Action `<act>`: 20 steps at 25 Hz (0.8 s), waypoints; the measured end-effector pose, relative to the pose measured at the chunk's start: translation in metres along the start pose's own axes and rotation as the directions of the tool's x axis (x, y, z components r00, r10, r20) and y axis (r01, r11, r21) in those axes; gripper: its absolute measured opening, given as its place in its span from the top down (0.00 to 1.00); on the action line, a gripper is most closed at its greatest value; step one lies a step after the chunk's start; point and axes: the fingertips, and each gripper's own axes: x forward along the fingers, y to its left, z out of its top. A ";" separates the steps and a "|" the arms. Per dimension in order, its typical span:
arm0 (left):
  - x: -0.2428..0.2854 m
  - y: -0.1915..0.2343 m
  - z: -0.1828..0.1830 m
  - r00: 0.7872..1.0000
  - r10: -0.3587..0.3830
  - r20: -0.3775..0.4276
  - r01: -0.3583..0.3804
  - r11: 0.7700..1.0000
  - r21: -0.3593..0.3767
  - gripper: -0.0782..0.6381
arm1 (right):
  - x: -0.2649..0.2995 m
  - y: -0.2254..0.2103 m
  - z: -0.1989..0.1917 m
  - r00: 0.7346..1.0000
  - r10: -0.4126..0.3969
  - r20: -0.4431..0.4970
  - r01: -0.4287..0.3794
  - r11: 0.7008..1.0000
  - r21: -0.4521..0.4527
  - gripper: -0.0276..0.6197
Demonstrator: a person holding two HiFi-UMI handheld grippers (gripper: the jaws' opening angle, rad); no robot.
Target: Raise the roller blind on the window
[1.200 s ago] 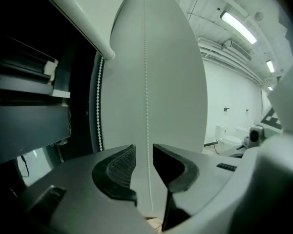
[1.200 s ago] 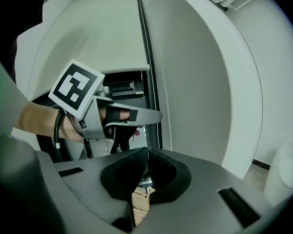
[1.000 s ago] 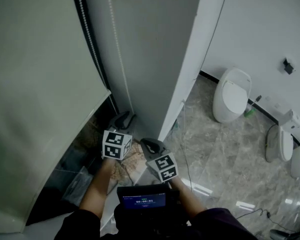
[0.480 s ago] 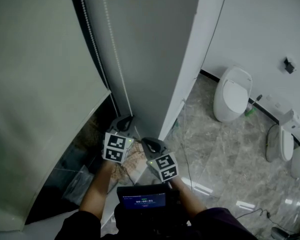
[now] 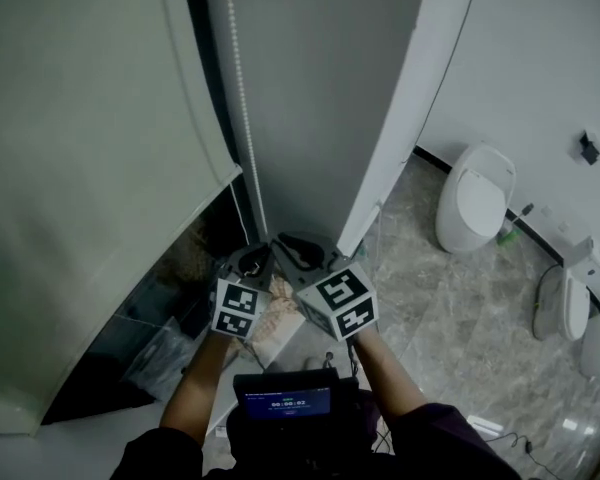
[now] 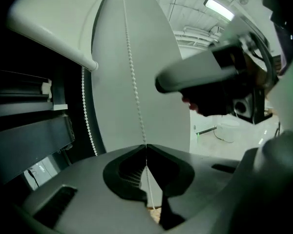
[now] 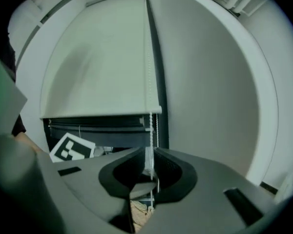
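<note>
Seemingly narrow gap: blind (image 5: 80,168), wall (image 5: 320,98)

Grey left hand-held gripper (image 5: 251,259) and right hand-held gripper (image 5: 299,247) bear black-and-white marker cubes (image 5: 238,311); sleeves (image 5: 427,446) seem dark.

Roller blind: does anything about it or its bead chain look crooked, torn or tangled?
Nothing stands out. The roller blind looks smooth, its bottom rail sits level in the right gripper view, and the bead chain hangs straight, untangled.

Matt cloth roller blind (image 5: 90,168); small white plastic-looking bead chain (image 5: 243,108); glossy marbled stone-tile floor (image 5: 450,308).
</note>
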 end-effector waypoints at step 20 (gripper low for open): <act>-0.044 -0.002 -0.037 0.999 0.046 0.004 -0.046 0.993 -0.112 0.87 | 0.020 0.020 0.062 0.995 -0.072 0.063 0.083 0.975 -0.207 0.94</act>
